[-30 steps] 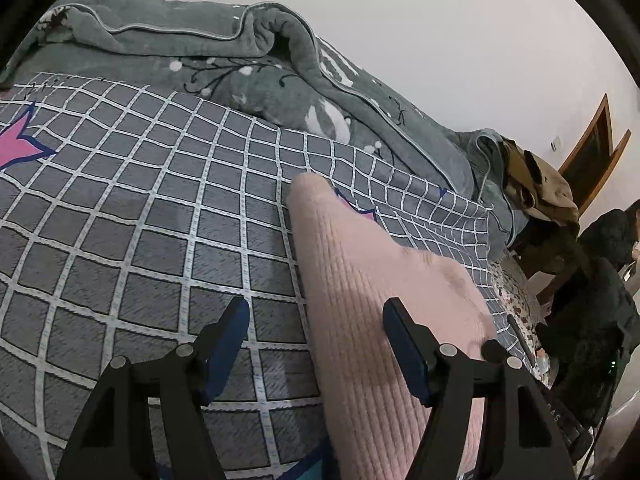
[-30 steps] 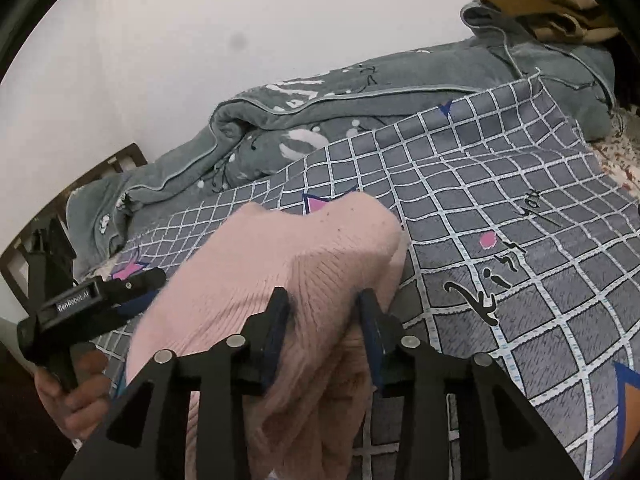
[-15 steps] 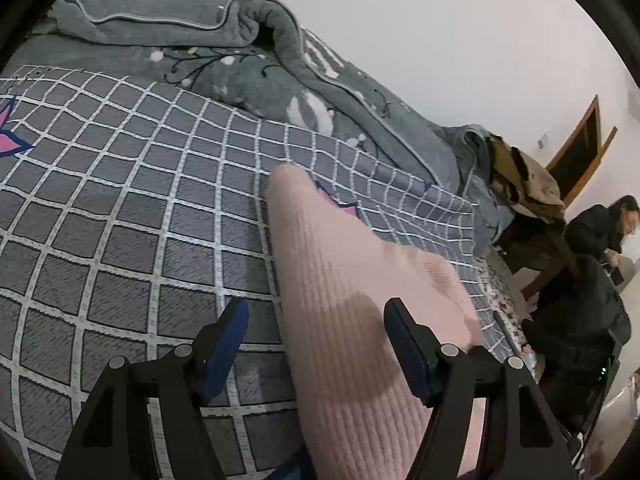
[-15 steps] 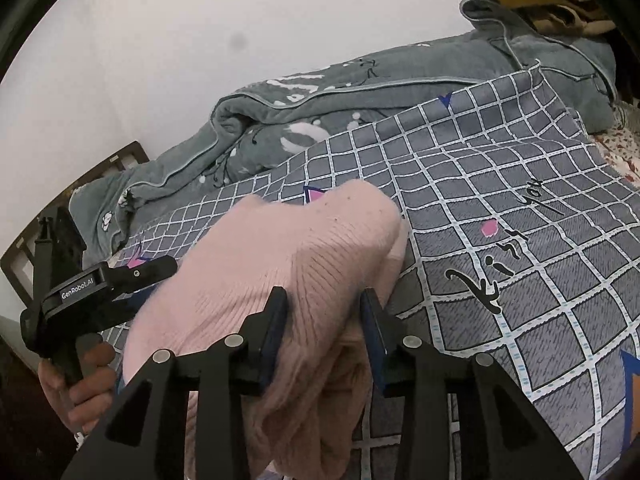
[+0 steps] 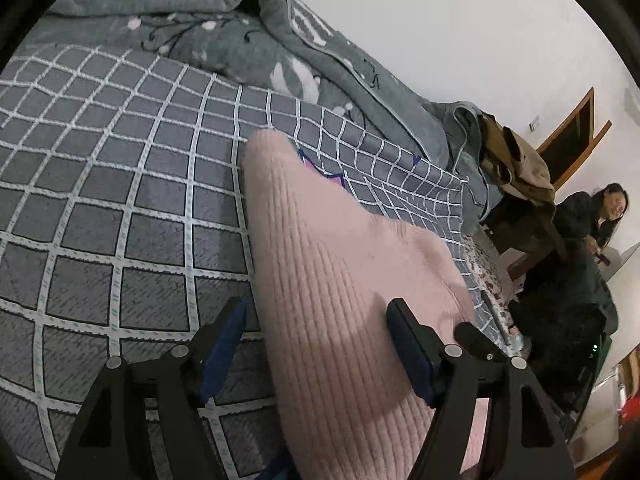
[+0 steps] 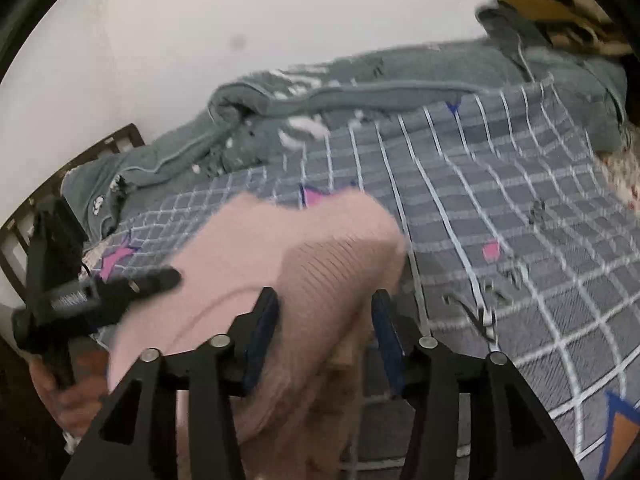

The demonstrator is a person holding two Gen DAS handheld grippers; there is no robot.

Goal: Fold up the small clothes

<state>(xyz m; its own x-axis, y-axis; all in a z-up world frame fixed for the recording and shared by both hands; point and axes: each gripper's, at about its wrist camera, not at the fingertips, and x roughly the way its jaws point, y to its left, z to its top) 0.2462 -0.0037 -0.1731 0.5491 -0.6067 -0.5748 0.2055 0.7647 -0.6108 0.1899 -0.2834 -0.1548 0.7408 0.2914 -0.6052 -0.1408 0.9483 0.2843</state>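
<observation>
Jaws first: the right gripper (image 6: 324, 324) was pinched tight on the pink knit sweater (image 6: 280, 280) a second ago, and now its jaws are opening. The fabric sits between the pads with a visible gap on the right side, so it isn't being squeezed any more. Its camera view is pretty smeared with blur though. The left gripper (image 5: 316, 344) has its jaws spread wide and creeping a touch wider, straddling the sweater's near left edge without pinching it: the left pad hangs over bare bedspread, the right pad over the knit.

Other changes: the left camera has swung a bit, so the sweater sits further right in the frame than before. A person (image 5: 600, 232) in dark clothes has come into view at the far right.

Sweater itself lies on the grey checked bedspread (image 5: 120, 184), folded into a long bundle. In the left view its long axis runs from the near edge away toward the far side, narrowing to a rounded end that points at the rumpled grey blanket (image 5: 248, 36) along the wall.
</observation>
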